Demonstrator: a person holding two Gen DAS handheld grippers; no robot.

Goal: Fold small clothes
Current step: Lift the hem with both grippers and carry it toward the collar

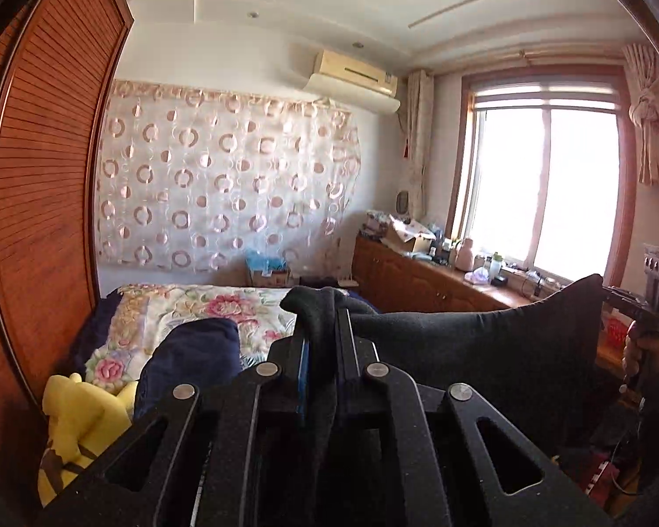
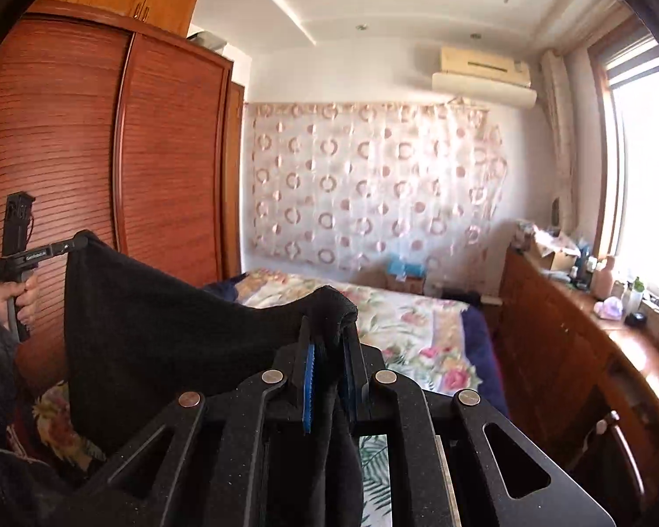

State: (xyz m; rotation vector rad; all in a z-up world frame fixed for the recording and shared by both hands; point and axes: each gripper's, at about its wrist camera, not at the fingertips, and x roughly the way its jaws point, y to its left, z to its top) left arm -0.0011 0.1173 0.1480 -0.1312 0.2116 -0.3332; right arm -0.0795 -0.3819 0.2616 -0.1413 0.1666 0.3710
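Observation:
A small black garment (image 1: 483, 351) hangs stretched in the air between my two grippers, above a bed. My left gripper (image 1: 325, 307) is shut on one top corner of it, with the cloth bunched between the blue pads. In the right wrist view the same black garment (image 2: 153, 320) spreads to the left. My right gripper (image 2: 329, 329) is shut on its other top corner. The right gripper (image 1: 610, 296) and the hand holding it show at the right edge of the left wrist view. The left gripper (image 2: 81, 239) shows at the far left of the right wrist view.
Below lies a bed with a floral quilt (image 1: 206, 307) and dark blue bedding (image 1: 189, 351). A yellow plush toy (image 1: 79, 417) lies at the lower left. A slatted wooden wardrobe (image 2: 110, 153) stands left, and a low cluttered cabinet (image 2: 571, 329) runs under the window (image 1: 544, 184).

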